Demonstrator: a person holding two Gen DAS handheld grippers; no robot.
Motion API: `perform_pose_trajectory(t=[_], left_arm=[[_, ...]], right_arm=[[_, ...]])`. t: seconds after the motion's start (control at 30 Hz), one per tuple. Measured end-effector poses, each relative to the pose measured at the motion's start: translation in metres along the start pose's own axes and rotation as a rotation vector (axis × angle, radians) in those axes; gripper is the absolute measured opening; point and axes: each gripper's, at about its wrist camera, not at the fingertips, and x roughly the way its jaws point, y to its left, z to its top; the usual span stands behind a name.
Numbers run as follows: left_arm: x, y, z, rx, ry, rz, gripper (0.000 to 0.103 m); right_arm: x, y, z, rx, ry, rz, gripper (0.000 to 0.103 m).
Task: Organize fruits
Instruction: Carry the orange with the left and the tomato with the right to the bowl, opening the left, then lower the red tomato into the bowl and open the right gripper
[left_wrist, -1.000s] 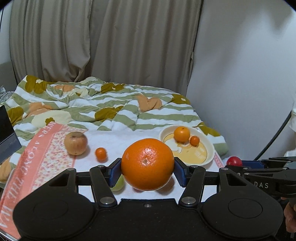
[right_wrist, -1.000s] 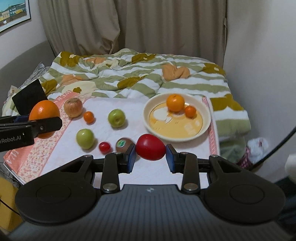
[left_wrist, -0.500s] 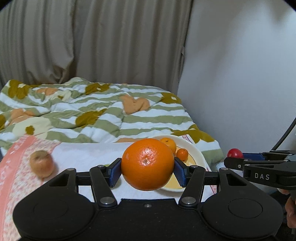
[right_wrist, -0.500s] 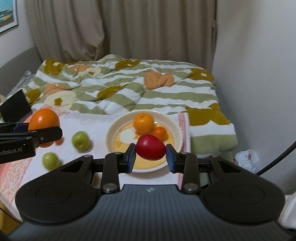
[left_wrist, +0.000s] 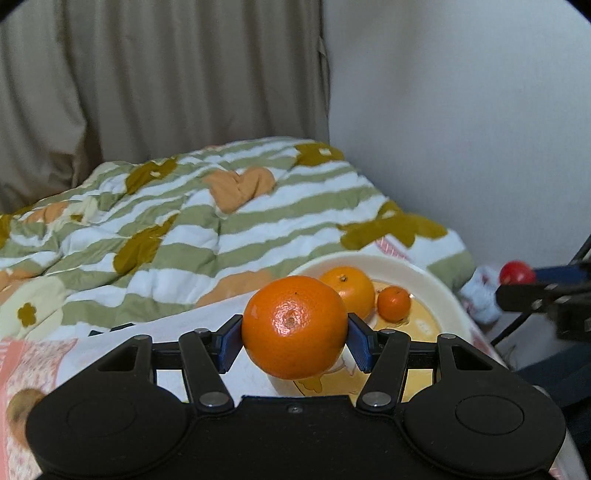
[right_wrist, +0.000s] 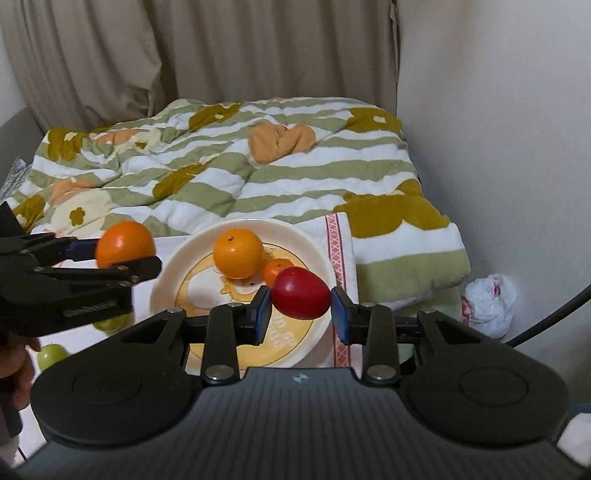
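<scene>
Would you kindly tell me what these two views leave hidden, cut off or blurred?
- Left wrist view: the brownish fruit at the bottom left is blurred and partly behind the left tool.
- Right wrist view: the small orange on the plate is half hidden by the red fruit.
- Right wrist view: green fruits partly hidden by the tool bodies.

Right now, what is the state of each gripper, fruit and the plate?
Left gripper: shut on big orange, held in air.
Right gripper: shut on red fruit, held above plate.
Plate: holds mid orange and small orange.
Green fruit: lies loose on cloth.
</scene>
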Motion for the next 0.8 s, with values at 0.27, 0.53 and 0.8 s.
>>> perform_pose_trajectory(t=[0.27, 0.53, 0.8], left_arm=[[0.047, -0.015, -0.003, 0.171, 0.044, 0.049, 0.063], [0.067, -0.024, -0.009, 0.242, 0.064, 0.075, 0.065], [0.049, -0.021, -0.001, 0.236, -0.008, 0.066, 0.103]], right_arm=[[0.024, -0.011, 0.006, 0.032, 0.034, -0.021, 0.05], [0.04, -0.015, 0.008, 0.049, 0.058, -0.032, 0.05], [0.044, -0.016, 0.008, 0.049, 0.068, -0.037, 0.05]])
